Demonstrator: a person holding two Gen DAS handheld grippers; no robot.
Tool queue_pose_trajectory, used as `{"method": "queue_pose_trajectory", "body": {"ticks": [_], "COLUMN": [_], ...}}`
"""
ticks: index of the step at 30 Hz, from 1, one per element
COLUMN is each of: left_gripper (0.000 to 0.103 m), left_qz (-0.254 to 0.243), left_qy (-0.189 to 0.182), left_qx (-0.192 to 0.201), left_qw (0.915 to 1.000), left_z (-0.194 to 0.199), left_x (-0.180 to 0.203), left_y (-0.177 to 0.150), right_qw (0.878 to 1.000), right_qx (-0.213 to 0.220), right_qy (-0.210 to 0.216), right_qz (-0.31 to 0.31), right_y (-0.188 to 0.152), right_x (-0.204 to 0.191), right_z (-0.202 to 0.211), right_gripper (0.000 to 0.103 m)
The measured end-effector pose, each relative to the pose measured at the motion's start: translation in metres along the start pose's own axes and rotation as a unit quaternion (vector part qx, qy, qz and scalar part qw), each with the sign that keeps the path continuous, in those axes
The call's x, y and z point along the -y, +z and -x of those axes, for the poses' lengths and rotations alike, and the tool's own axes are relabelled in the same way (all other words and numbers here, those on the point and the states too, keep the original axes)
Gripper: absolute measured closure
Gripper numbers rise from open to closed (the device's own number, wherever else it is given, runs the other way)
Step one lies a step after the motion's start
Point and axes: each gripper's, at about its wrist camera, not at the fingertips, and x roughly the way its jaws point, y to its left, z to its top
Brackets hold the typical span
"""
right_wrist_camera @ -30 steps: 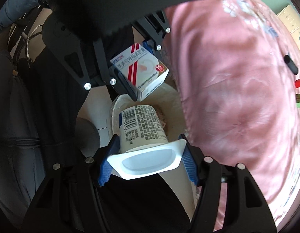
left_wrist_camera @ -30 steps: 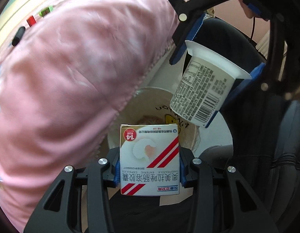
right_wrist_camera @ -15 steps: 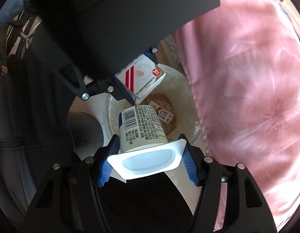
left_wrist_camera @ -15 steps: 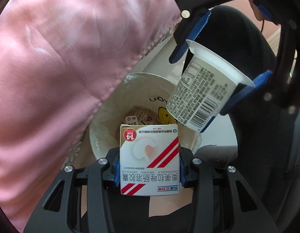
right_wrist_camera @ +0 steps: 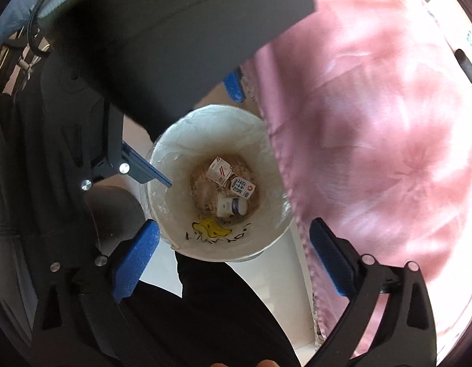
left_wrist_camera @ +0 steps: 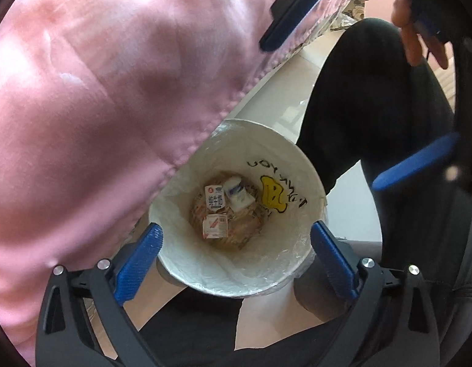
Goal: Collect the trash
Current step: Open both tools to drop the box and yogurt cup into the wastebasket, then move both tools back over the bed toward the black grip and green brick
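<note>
A red-striped medicine box, a small milk carton and a white yogurt cup on its side lie together, 3 items at the bottom of a white-lined bin.

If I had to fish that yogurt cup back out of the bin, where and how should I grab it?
Come straight down through the trash bin's open mouth and close on the yogurt cup across its tapered body. It lies on its side at the bottom, its flared rim end beside the milk carton; the deep walls probably rule out any sideways approach.
</note>
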Motion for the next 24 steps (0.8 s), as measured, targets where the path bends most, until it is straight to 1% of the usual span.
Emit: {"method": "queue_pose_trajectory", "body": {"ticks": [3, 7, 13, 18, 20, 24], "left_gripper": [0.004, 0.004, 0.004, 0.004, 0.004, 0.004], "left_qz": [0.002, 0.000, -0.005, -0.008, -0.011, -0.023], "left_qy": [0.003, 0.007, 0.021, 0.036, 0.053, 0.073], "left_qx": [-0.003, -0.004, 0.003, 0.016, 0.023, 0.040], "left_qw": [1.0000, 1.0000, 0.9998, 0.9992, 0.9983, 0.9963], "left_z": [-0.001, -0.002, 0.003, 0.020, 0.028, 0.050], "left_x": [0.001, 0.004, 0.010, 0.011, 0.010, 0.010], "left_y": [-0.001, 0.004, 0.004, 0.007, 0.009, 0.012], "right_qw": [1.000, 1.000, 0.999, 0.998, 0.997, 0.994], "right_qx": [0.001, -0.005, -0.002, 0.015, 0.029, 0.051], "right_qy": [-0.016, -0.026, -0.041, -0.056, -0.063, -0.077], "right_qz": [0.000, -0.001, -0.006, -0.019, -0.026, -0.053], "right_y": [-0.006, -0.012, -0.021, -0.027, -0.032, -0.039], "right_x": [-0.001, 0.002, 0.004, 0.005, 0.009, 0.017], "right_z": [0.005, 0.011, 0.020, 0.024, 0.032, 0.050], "right_gripper": [0.007, 0.007, 0.007, 0.007, 0.007, 0.007]}}
